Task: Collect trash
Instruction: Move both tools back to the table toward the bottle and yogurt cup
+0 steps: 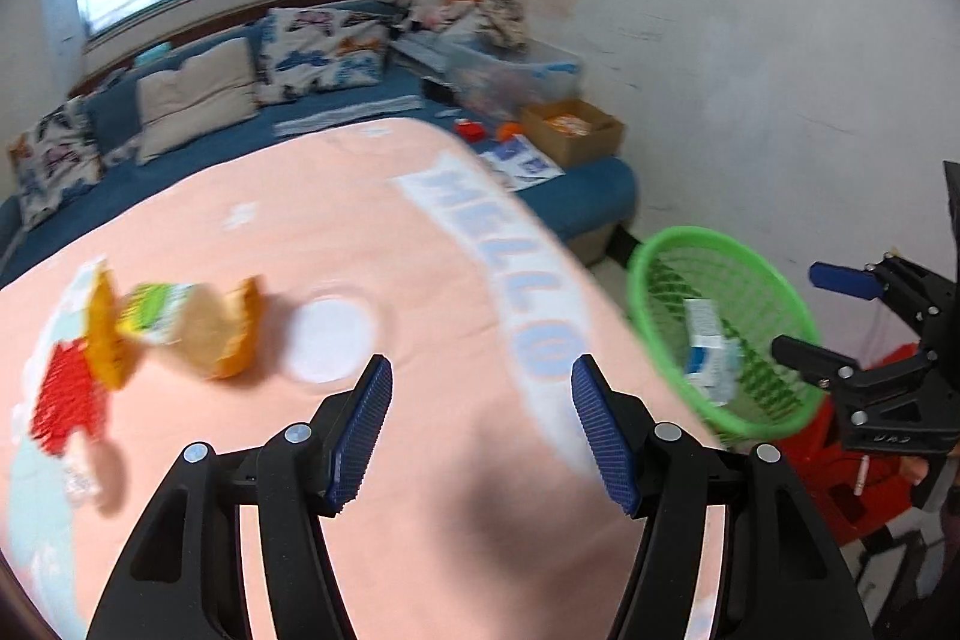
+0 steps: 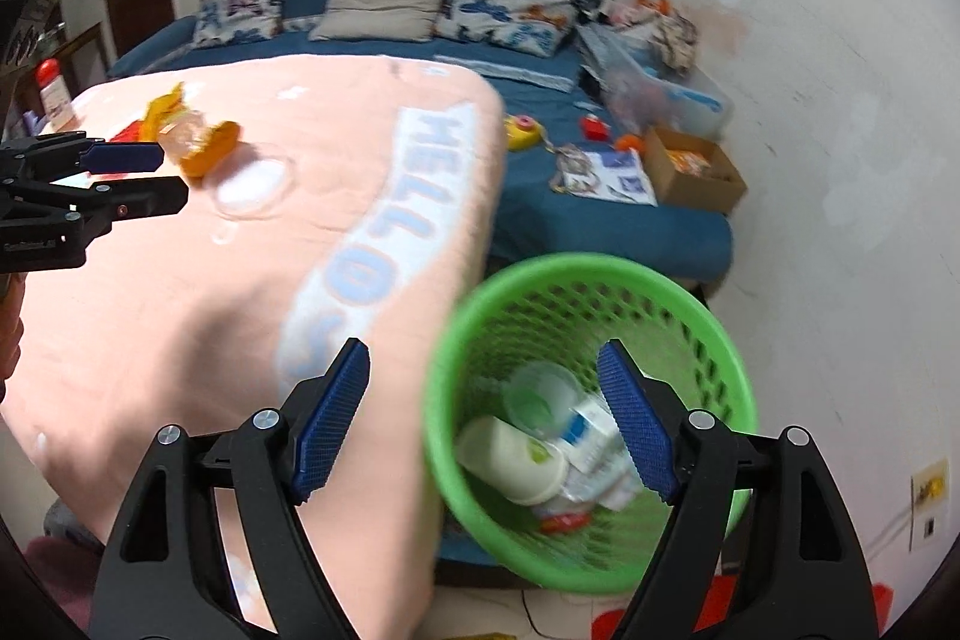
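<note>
Peach blanket [image 1: 336,244] covering the worktop carries the remaining trash: orange wrappers [image 1: 228,334] and a white lid [image 1: 330,340]. Beside its edge, the green basket [image 2: 714,328] holds collected pieces. Left tongs [image 1: 480,424] and right tongs [image 2: 480,418] both stand apart, empty. Best approach: lower the left over the wrappers squarely.

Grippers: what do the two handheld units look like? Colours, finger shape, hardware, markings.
Both match. The left gripper and right gripper have black plastic frames with cut-out, wedge-shaped arms, silver round pivot bolts, and two fingers faced with blue ribbed pads. Seen side-on from the other camera, the right gripper's body carries small raised lettering, too blurred to read. No cables or sleeves are visible.
</note>
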### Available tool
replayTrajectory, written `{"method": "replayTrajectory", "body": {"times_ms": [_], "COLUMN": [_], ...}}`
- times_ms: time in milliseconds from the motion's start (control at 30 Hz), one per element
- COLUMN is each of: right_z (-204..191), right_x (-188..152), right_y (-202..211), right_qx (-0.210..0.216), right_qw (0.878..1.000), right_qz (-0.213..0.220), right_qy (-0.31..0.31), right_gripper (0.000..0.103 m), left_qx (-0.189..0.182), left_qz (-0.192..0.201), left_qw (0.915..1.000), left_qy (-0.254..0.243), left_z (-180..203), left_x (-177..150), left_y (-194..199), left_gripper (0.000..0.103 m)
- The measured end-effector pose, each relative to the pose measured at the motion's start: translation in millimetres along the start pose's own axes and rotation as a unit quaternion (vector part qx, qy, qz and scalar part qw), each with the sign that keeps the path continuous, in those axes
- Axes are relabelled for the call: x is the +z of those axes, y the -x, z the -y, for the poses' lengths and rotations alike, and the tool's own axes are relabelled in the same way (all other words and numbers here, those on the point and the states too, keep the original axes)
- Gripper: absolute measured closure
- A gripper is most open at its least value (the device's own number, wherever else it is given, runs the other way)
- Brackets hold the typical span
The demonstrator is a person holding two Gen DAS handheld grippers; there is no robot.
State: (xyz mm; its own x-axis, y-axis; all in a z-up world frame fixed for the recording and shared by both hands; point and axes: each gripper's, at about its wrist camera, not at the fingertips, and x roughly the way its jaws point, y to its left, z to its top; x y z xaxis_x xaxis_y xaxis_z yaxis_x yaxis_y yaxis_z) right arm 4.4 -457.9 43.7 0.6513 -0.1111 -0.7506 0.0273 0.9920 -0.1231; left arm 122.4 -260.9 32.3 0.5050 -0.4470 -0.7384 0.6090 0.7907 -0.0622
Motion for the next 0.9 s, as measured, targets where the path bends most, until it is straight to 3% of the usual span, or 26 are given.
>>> {"method": "replayTrajectory", "body": {"times_ms": [500, 900], "right_z": [-111, -183], "right_x": [69, 123], "right_y": [-33, -73], "right_qx": [0.086, 0.137], "right_qw": [0.993, 0.983], "right_qz": [0.017, 0.011], "right_qy": [0.072, 0.121], "right_gripper": [0.024, 0.024], "left_qx": [0.108, 0.167], "left_qz": [-0.010, -0.051], "left_qw": [0.9902, 0.9743], "left_qy": [0.088, 0.142], "left_z": [-136, -221], "left_x": [-37, -64], "left_y": [30, 22], "left_gripper": [0.043, 0.031]}}
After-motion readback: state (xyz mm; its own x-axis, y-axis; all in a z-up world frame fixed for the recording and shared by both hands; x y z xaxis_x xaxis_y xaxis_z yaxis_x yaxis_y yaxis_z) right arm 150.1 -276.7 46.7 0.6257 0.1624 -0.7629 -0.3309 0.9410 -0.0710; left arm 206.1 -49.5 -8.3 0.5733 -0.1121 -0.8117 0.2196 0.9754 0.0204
